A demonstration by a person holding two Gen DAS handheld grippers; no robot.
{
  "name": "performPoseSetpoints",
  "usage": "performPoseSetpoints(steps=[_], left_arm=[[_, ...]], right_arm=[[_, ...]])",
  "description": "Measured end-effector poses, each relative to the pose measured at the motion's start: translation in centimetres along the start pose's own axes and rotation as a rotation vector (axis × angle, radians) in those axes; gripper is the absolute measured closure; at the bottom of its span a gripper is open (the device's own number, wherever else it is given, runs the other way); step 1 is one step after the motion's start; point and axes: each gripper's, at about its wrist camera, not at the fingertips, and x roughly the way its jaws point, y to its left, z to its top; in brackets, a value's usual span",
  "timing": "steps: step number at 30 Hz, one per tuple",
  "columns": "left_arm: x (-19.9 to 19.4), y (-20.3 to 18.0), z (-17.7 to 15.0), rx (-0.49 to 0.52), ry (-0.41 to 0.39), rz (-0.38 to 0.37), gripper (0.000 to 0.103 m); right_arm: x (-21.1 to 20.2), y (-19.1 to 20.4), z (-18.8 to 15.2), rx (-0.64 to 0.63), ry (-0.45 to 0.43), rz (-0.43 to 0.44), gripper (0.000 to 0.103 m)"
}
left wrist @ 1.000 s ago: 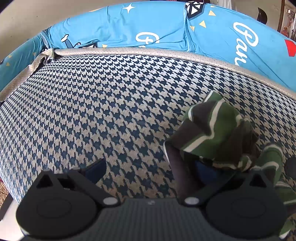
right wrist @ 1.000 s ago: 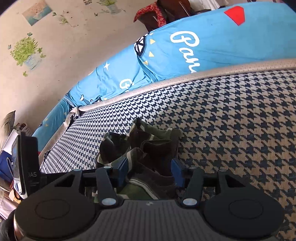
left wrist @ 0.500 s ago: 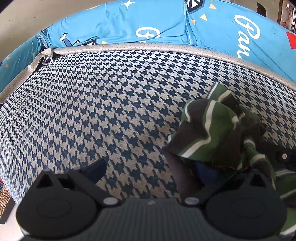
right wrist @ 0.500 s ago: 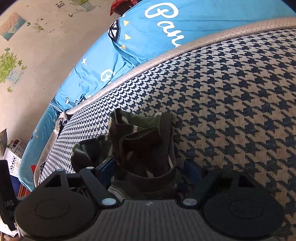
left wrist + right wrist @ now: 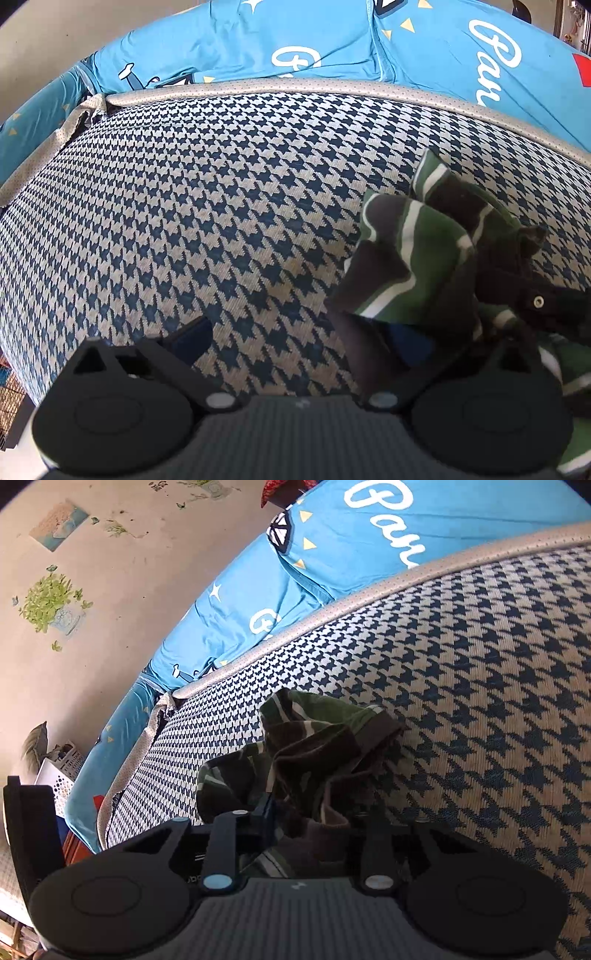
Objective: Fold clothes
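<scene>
- Since a second ago the right claw point(image 5: 314, 812) has tipped lower and closer over the bunched garment point(image 5: 317, 749), its blue pads spread wider; the left view has barely shifted.
- The houndstooth mattress point(image 5: 207, 221) fills both views, a blue printed quilt point(image 5: 295, 40) along its 12 o'clock edge.
- The green-striped garment point(image 5: 424, 258) lies crumpled at 3 o'clock in the left view.
- The left claw point(image 5: 306, 336) is spread wide; its right finger is under the cloth, gripping nothing.
- The right claw straddles the cloth, jaws parted, not pinching it.
</scene>
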Motion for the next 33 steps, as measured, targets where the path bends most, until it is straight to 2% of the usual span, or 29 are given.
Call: performPoseSetpoints(steps=[2, 8, 21, 33], left_arm=[[-0.3, -0.3, 0.1, 0.002, -0.013, 0.001, 0.000], [-1.3, -1.3, 0.7, -0.002, -0.053, -0.019, 0.000], [-4.2, -5.7, 2.3, 0.025, -0.129, -0.101, 0.000], [-6.8, -11.9, 3.3, 0.120, -0.237, -0.189, 0.000]], right_arm=[[-0.7, 0.5, 0.2, -0.032, -0.017, -0.008, 0.082], [-2.8, 1.1, 0.8, -0.074, -0.065, -0.024, 0.086], [-8.1, 1.6, 1.8, -0.140, -0.196, -0.080, 0.086], [-13.0, 0.5, 3.0, -0.164, -0.317, -0.153, 0.086]])
